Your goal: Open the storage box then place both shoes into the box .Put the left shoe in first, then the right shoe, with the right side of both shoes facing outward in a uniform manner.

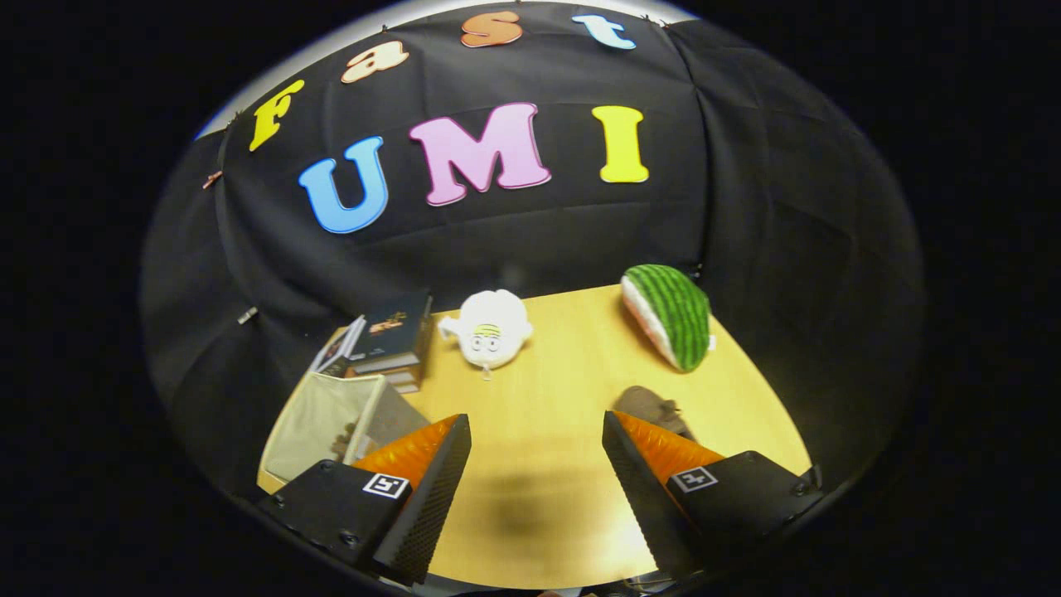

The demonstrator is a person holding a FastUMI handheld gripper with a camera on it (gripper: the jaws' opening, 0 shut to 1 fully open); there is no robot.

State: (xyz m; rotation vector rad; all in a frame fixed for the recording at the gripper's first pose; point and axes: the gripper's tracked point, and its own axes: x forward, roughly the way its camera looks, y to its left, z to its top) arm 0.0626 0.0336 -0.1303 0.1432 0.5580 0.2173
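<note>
My gripper (537, 435) is open above the wooden table (572, 373), with nothing between its fingers. To the left of the left finger stands the storage box (331, 427), pale and translucent, with something small and dark showing inside it. A brown shoe (651, 408) lies just beyond the right finger, mostly hidden behind that fingertip. I cannot tell whether the box lid is up or down.
A stack of books (390, 344) sits behind the box at the table's far left. A white plush toy (491, 330) rests at the far middle, and a watermelon-slice plush (671, 315) at the far right. Black cloth walls close in the table.
</note>
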